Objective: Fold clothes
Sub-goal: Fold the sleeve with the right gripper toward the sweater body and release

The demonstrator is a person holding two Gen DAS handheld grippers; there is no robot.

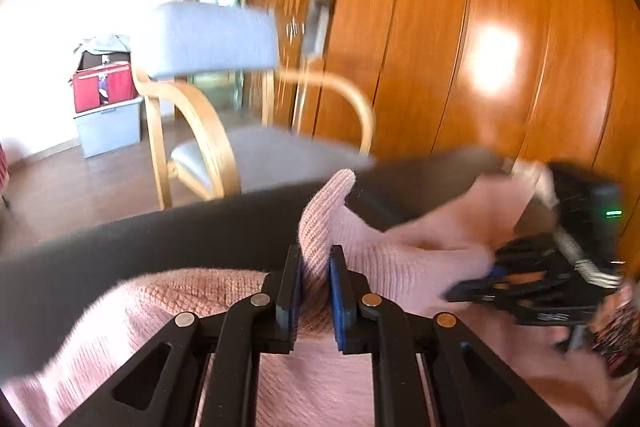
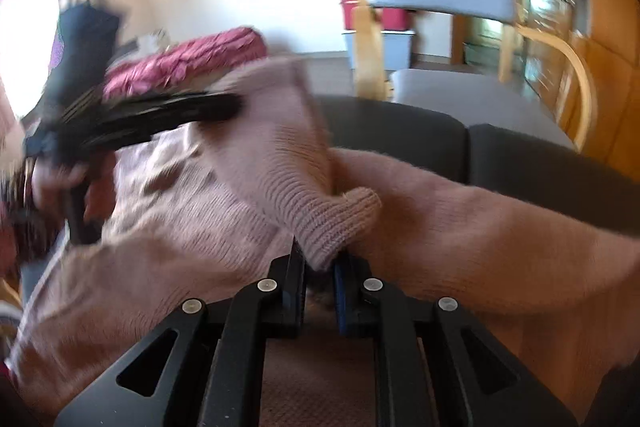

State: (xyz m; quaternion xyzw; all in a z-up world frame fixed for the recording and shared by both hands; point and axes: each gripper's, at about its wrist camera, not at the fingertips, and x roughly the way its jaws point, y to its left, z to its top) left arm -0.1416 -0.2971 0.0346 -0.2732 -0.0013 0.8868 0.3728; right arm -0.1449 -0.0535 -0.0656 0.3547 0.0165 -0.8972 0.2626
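pink sweater (image 1: 400, 267) pinched in both grippers, its outline blurred.

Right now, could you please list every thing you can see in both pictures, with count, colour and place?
pink knitted sweater: one, pink, lying over the dark surface, pinched by both grippers
dark grey padded surface: one, dark grey, under the sweater
wooden armchair with grey cushions: one, light wood and grey, behind the surface
red fabric bin: one, red, on a grey plastic box by the far wall
wooden panelled wall: orange-brown, on the right
left gripper: black, shut on a sweater fold
right gripper: black, shut on the ribbed cuff
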